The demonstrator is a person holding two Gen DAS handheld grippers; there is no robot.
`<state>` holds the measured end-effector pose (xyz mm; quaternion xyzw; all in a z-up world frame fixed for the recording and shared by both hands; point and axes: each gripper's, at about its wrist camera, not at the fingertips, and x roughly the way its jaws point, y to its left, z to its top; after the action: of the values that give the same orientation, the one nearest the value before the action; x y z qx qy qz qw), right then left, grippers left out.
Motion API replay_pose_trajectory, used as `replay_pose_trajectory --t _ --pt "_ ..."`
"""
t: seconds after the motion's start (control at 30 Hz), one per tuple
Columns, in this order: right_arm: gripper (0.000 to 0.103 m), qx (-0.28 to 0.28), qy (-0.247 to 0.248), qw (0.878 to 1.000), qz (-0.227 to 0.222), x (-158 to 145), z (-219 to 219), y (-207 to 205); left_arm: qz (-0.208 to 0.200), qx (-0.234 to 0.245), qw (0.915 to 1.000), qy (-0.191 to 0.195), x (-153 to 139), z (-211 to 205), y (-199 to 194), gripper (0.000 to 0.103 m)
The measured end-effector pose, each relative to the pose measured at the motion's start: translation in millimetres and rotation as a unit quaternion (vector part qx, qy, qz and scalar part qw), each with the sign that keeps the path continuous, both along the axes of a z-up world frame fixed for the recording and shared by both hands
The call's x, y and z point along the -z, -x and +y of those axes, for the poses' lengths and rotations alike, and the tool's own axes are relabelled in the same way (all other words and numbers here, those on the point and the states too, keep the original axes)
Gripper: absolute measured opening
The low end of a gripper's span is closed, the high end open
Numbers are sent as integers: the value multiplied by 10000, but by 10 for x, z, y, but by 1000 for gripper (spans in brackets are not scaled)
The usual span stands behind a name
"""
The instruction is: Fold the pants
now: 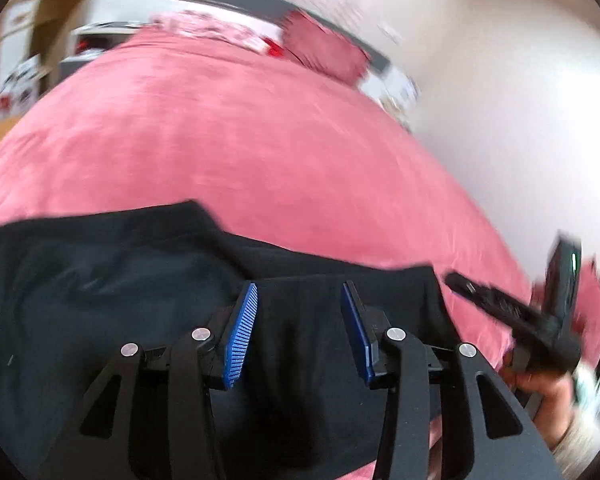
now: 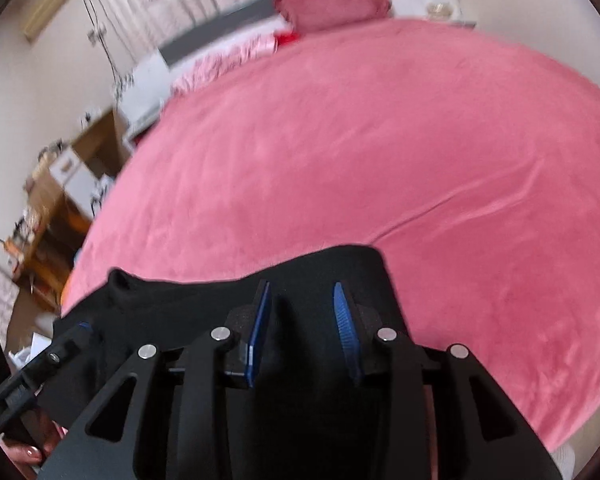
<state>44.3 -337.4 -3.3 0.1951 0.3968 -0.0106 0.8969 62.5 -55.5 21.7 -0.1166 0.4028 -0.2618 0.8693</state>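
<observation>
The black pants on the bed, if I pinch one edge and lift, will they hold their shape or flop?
Probably flop: the pants lie in soft wrinkles with a curled edge. They would likely drape and drag behind the lifted edge. The plush bedspread may grip them somewhat, so pushing could bunch them rather than slide them.

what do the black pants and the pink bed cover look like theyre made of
Black pants: soft matte fabric, perhaps cotton or jersey; they drape in loose folds and show no shine. Pink bed cover: plush, velvety or fleece-like cloth; its surface shows a mottled nap and shallow creases. Motion blur leaves both weaves uncertain.
</observation>
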Motion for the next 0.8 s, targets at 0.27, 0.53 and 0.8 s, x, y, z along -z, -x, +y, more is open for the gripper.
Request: replay_pose_trajectory --t 0.27,0.53,0.8 --pt "15 83 215 9997 64 394 -136 -252 -198 905 9900 -1063 574 -638 -370 44" --pt "23 69 238 9996 -146 282 -74 -63 -578 950 9880 -1072 642 -572 -101 46" --pt "34 71 371 9991 186 174 -56 710 -544 998 9918 -577 513 -249 216 70"
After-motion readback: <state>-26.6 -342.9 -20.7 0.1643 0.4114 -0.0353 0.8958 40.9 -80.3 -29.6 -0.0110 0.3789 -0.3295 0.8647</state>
